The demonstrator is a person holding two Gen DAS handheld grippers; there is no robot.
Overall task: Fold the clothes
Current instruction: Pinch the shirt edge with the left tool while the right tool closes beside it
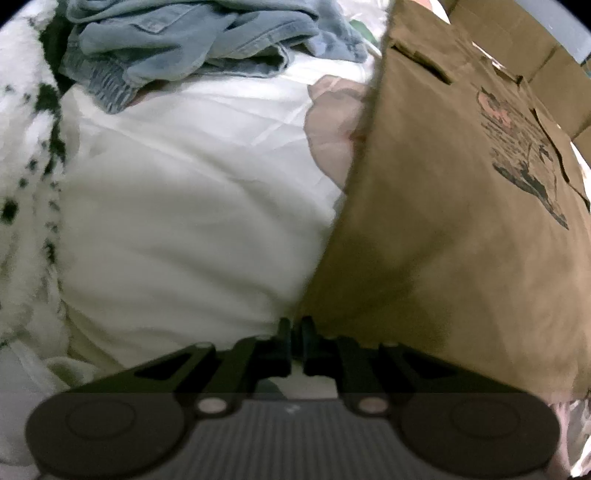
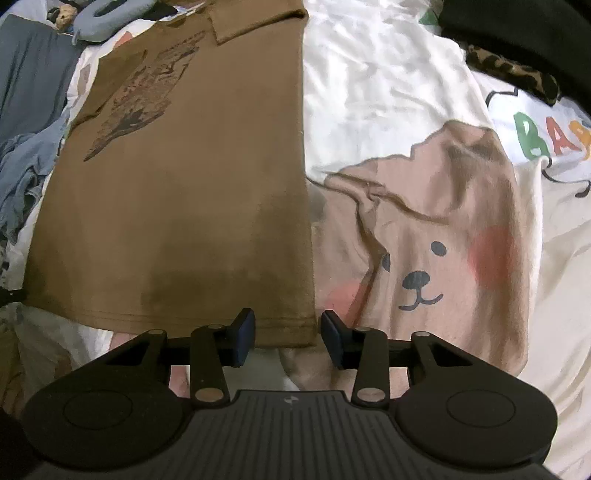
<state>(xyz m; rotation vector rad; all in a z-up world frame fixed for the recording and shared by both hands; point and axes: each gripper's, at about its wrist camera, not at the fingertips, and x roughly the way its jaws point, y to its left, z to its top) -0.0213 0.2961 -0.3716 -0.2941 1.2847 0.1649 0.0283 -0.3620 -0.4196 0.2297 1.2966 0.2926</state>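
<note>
Currently: brown shirt (image 2: 177, 206) lies flat on the bed (image 2: 369, 92), hem nearest; left tool (image 1: 295, 345) clenched at its bottom corner, apparently pinching it, right tool (image 2: 288, 336) released astride the other corner, grip needed next.

Right of the brown shirt (image 2: 177, 206), a bare stretch of white bed sheet (image 2: 369, 96) gives open passage. Left of the shirt, crumpled blue denim clothes (image 2: 22, 173) crowd the way; beyond the sheet's far right edge lies a black garment (image 2: 517, 26).
</note>
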